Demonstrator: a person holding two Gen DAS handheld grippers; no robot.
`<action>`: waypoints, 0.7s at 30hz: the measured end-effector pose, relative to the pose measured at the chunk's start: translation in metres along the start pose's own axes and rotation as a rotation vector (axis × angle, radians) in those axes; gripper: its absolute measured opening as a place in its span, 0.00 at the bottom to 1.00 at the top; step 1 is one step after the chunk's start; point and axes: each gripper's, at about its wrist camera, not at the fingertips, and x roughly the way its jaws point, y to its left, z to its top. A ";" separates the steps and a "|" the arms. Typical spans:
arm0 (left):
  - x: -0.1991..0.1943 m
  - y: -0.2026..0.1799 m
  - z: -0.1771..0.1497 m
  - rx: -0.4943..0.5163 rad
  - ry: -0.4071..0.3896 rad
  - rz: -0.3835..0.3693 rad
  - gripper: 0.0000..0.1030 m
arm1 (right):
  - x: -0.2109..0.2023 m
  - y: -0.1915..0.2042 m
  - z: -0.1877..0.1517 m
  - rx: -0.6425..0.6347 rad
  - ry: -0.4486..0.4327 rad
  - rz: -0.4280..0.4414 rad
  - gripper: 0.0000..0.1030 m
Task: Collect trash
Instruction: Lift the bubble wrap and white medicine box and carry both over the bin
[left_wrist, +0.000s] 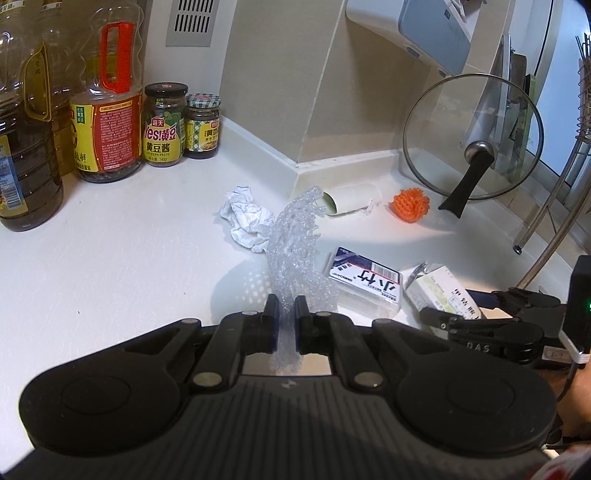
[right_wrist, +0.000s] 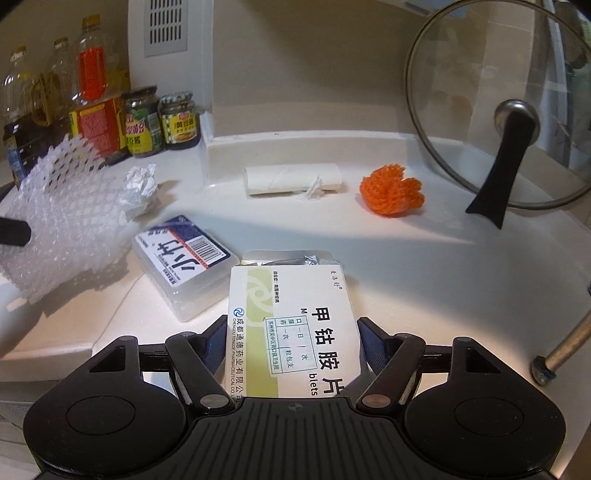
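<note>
My left gripper (left_wrist: 286, 304) is shut on a clear foam net sleeve (left_wrist: 295, 243), held up over the white counter; the sleeve also shows in the right wrist view (right_wrist: 62, 218). My right gripper (right_wrist: 291, 328) has its fingers against both sides of a white and green medicine box (right_wrist: 291, 332), also seen in the left wrist view (left_wrist: 443, 291). Other trash lies on the counter: a clear plastic case (right_wrist: 184, 262), a crumpled paper ball (right_wrist: 140, 184), a cardboard roll (right_wrist: 291, 179) and an orange foam net (right_wrist: 391, 192).
Oil bottles (left_wrist: 107, 110) and sauce jars (left_wrist: 164, 125) stand at the back left. A glass pot lid (right_wrist: 509, 110) leans on the back right wall. A metal rack leg (right_wrist: 565, 347) stands at the right. A wall corner (left_wrist: 295, 110) juts out behind the trash.
</note>
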 end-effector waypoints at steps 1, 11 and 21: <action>-0.001 -0.002 -0.001 0.001 -0.001 -0.001 0.06 | -0.004 -0.002 -0.001 0.007 -0.008 -0.004 0.70; -0.019 -0.019 -0.014 -0.008 -0.012 -0.029 0.06 | -0.050 -0.008 -0.008 0.090 -0.075 0.006 0.70; -0.049 -0.019 -0.043 0.016 0.010 -0.106 0.06 | -0.112 0.028 -0.030 0.144 -0.123 0.003 0.70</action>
